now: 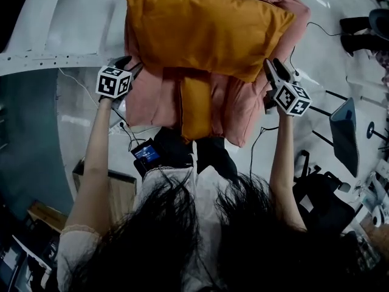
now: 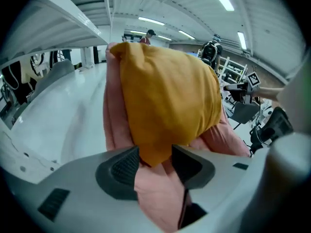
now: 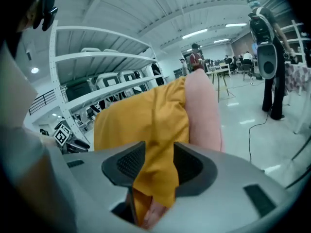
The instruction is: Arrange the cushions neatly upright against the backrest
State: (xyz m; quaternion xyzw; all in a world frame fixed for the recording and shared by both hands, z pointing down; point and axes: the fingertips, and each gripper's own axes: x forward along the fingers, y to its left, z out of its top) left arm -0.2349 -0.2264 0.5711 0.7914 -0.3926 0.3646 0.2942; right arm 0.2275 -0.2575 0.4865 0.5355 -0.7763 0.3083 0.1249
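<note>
Orange cushion (image 1: 206, 29) lay on pink cushion (image 1: 152, 96) between my tongs, left tongs (image 2: 155, 161) stood apart around both cushions' corner, right tongs (image 3: 159, 161) apart, orange fabric hanging between them.

The right claw (image 3: 156, 165) stands with its two dark ribbed pads apart. A fold of the mustard-orange fabric cushion (image 3: 141, 125) runs down through the gap, unpinched. Toward 1 o'clock a pale pink padded cushion (image 3: 206, 108) lies against the orange one. At 9 o'clock sits a cube with square markers (image 3: 61, 134). White metal shelving (image 3: 92, 57) fills 10 o'clock, and a person with a backpack (image 3: 266, 42) stands at 2 o'clock.
</note>
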